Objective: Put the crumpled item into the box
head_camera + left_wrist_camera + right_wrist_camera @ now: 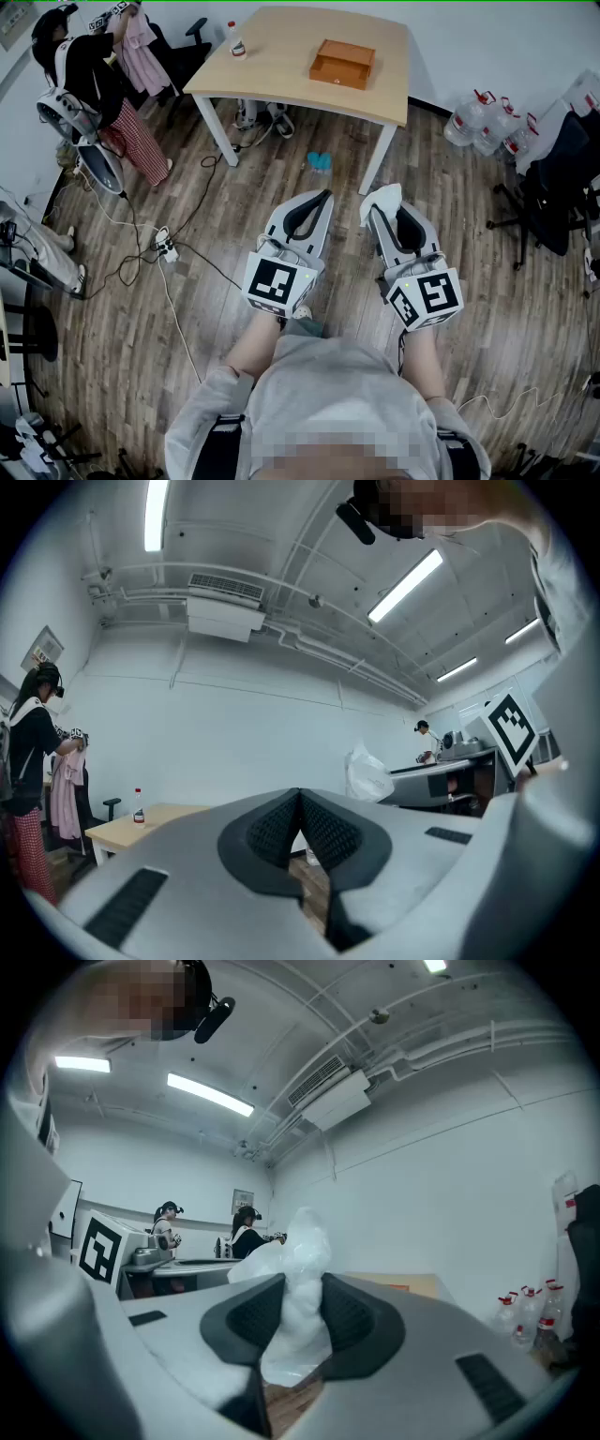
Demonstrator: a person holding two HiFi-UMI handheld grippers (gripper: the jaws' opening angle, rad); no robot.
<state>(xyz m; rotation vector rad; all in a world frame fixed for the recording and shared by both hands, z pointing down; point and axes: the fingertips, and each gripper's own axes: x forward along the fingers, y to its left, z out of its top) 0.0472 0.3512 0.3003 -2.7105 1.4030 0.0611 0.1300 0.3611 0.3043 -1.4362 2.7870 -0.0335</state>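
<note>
In the head view a shallow orange-brown box [342, 64] lies on the light wooden table [281, 75] across the room. My right gripper [382, 197] is held level over the floor, shut on a white crumpled item [371, 212] that sticks out past its tips. In the right gripper view the crumpled item [298, 1309] fills the gap between the dark pads [349, 1321], with the table [417, 1284] and box [397, 1287] far ahead. My left gripper [323, 196] is beside it, its jaws together and empty [300, 805]. It sees the crumpled item [368, 772] to its right.
A small bottle [236, 41] stands on the table's left end. A person [89, 75] handles clothes at the far left. Large water bottles [483, 120] and a dark chair [562, 178] sit at the right. Cables and a power strip [164, 247] lie on the wooden floor.
</note>
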